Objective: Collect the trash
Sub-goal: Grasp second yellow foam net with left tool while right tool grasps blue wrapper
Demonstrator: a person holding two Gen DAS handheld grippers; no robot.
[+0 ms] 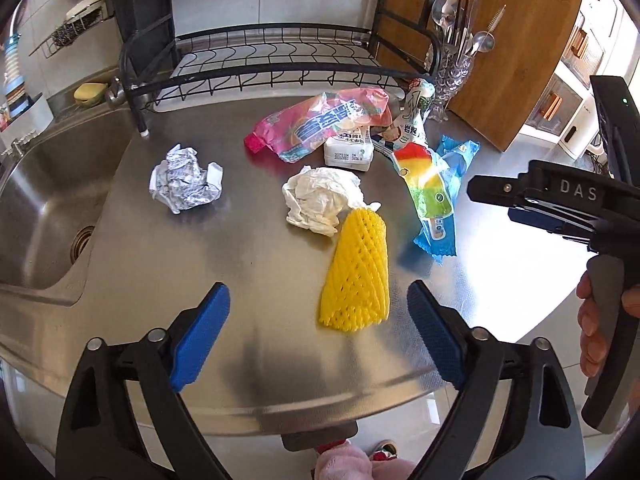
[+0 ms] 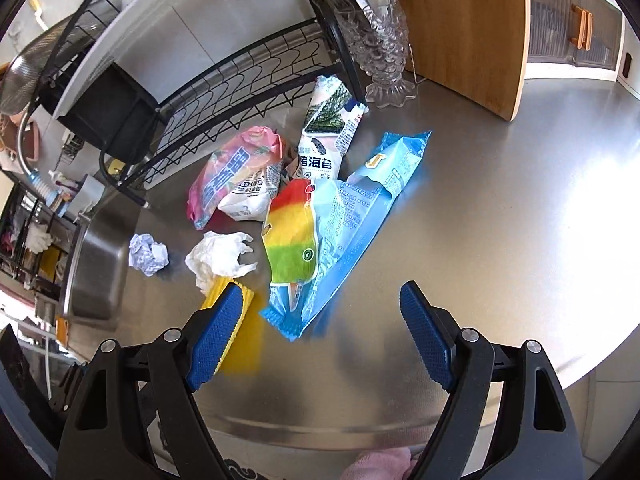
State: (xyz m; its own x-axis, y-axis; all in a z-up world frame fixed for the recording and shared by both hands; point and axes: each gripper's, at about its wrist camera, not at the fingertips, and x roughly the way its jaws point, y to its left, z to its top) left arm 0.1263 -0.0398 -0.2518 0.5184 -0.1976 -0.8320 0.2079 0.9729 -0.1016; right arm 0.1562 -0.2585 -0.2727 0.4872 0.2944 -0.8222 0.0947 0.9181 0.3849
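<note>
Both hand-held grippers, left (image 1: 318,334) and right (image 2: 320,334), hang wide open and empty above the bench's (image 1: 240,380) near edge. Trash clusters mid-bench, loose for picking: yellow foam net (image 1: 356,276), crumpled tissue (image 1: 320,200), popsicle wrapper (image 2: 296,240).

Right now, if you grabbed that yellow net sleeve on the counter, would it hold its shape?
Probably not: the yellow foam net looks soft and open-meshed, so it should squash between pads. It likely weighs almost nothing, and lying flat on the steel counter it shouldn't roll.
</note>
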